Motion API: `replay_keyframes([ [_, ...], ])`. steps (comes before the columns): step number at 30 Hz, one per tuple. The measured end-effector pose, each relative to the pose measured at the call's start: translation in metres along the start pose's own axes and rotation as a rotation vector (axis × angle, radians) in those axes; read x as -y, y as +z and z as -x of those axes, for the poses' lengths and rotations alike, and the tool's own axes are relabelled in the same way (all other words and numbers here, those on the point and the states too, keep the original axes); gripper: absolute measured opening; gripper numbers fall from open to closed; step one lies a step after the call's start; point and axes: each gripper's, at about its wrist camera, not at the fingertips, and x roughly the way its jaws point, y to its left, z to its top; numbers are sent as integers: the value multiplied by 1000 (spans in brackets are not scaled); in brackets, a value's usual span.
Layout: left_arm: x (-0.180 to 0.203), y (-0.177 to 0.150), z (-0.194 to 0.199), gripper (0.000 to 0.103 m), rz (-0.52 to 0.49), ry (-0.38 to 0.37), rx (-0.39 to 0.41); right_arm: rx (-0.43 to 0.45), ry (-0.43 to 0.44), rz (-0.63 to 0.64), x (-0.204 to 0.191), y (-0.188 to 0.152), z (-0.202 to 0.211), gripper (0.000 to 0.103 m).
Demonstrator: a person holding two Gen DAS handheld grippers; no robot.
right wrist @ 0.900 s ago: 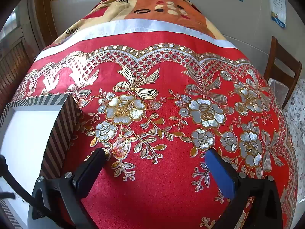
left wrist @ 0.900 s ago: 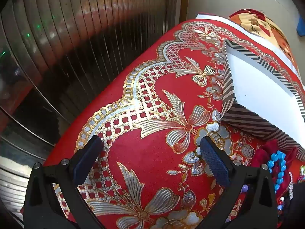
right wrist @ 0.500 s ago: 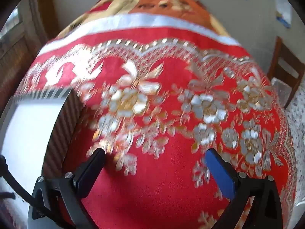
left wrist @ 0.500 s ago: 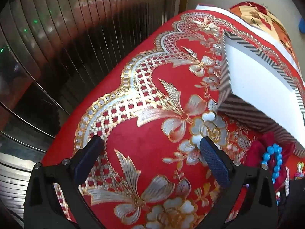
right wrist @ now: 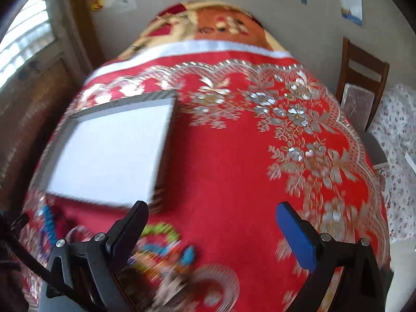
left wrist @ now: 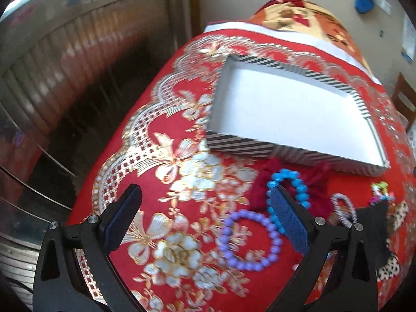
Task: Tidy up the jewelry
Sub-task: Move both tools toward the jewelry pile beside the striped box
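An open, empty striped box (left wrist: 260, 150) with a white inside sits on the red tablecloth; it also shows in the right wrist view (right wrist: 109, 153). In front of it lie a purple bead bracelet (left wrist: 247, 241), a blue bead bracelet (left wrist: 288, 192) on a dark red cloth (left wrist: 262, 189), a white beaded piece (left wrist: 343, 208) and a small multicoloured piece (left wrist: 381, 192). My left gripper (left wrist: 205, 221) is open above the cloth, its right finger over the blue bracelet. My right gripper (right wrist: 212, 231) is open above blurred colourful jewelry (right wrist: 161, 244).
The table's left edge drops off beside a ribbed metal shutter (left wrist: 65, 59). A wooden chair (right wrist: 364, 78) and a flowered fabric (right wrist: 397, 156) stand to the right of the table. A patterned blanket (right wrist: 208, 28) lies at the far end.
Both grippers have pulled back and up. The box now shows whole and the bracelets have come into view. Both stay open.
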Motion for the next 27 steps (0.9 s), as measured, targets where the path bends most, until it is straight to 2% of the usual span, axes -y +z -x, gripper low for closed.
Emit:
replay_keyframes([
  [5, 16, -2, 22, 100, -50, -42, 16, 47, 11, 5, -37, -26, 35, 98],
  [13, 25, -13, 51, 100, -92, -79, 36, 75, 38, 19, -80, -53, 63, 98],
  [27, 33, -27, 79, 100, -112, -82, 77, 98, 44, 33, -90, -67, 83, 98],
])
